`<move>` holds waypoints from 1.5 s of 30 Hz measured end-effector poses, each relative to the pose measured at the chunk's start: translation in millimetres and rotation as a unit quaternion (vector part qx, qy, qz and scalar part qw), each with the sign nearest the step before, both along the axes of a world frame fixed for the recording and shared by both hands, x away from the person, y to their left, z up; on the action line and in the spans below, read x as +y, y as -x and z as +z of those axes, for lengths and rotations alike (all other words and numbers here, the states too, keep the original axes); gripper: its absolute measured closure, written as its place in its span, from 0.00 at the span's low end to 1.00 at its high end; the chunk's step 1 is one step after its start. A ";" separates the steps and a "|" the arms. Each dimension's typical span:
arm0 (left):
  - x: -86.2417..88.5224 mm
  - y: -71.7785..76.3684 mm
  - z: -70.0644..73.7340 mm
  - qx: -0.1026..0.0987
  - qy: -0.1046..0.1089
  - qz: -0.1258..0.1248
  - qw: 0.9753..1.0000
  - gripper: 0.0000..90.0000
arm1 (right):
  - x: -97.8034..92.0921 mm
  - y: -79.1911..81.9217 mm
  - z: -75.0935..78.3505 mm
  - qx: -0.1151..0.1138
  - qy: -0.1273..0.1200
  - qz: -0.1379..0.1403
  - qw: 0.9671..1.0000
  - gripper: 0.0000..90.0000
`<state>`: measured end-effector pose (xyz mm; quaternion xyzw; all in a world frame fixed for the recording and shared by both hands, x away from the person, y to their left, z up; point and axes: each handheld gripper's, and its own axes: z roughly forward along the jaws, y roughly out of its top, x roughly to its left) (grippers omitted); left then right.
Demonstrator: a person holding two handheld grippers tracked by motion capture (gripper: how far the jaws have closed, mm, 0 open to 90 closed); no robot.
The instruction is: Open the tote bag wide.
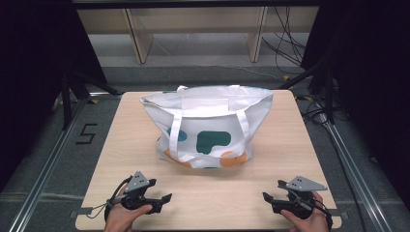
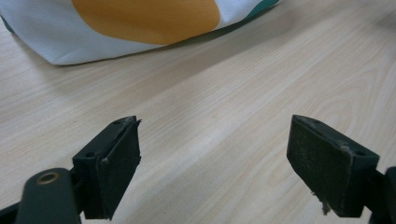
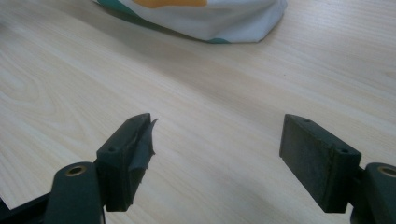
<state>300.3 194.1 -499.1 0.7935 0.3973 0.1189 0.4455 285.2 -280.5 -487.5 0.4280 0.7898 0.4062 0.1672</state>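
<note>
A white tote bag (image 1: 208, 126) with teal and orange blobs stands upright, mouth open, at the frame's centre.

The tote bag (image 1: 208, 128) in front of me is white, printed with loose blobs: dark teal ones across the middle of its near side and orange ones along the bottom edge. Its straps (image 1: 175, 135) are plain white, the same as the cloth. In my left tool's view the orange blob has a smooth rounded outline against the white, with a sliver of teal at the corner. The table (image 1: 290, 145) is pale wood, light beige with fine darker grain lines. My left tool (image 1: 162, 202) is black with a grey plate on top; my right tool (image 1: 271, 192) is the same black and grey. The pads (image 2: 119, 163) are matte black, dusted with pale scuffs.
</note>
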 end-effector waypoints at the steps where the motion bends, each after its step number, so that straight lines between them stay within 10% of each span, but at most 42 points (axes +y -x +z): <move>1: -0.1 -0.1 -0.1 0.002 -0.002 0.000 1.000 0.19 | 1.4 1.6 0.1 0.007 -0.005 -0.007 1.000 0.30; 19: 0.5 0.6 2.5 0.001 -0.005 0.002 1.000 0.22 | 1.6 1.1 0.6 0.003 -0.004 -0.006 1.000 0.27; 22: 2.8 -1.0 6.9 0.011 0.033 0.002 0.999 0.24 | 1.9 -1.2 3.9 0.006 -0.007 0.001 1.000 0.30; 32: 7.1 -8.8 27.6 -0.002 0.038 -0.011 0.999 0.60 | 2.1 -18.8 29.4 -0.032 -0.011 0.000 0.999 0.24; 37: 8.0 -13.3 39.2 -0.019 0.035 -0.019 0.999 0.86 | -1.2 -32.2 45.1 -0.054 -0.011 0.020 0.998 0.45; 39: 6.2 -19.6 48.2 -0.027 0.041 -0.018 0.999 0.93 | 2.1 -38.3 58.5 -0.050 -0.022 0.037 0.998 0.69; 45: 2.2 -38.8 81.5 -0.044 0.026 -0.042 0.998 1.00 | 9.0 -57.6 88.2 -0.095 0.008 0.074 0.993 0.96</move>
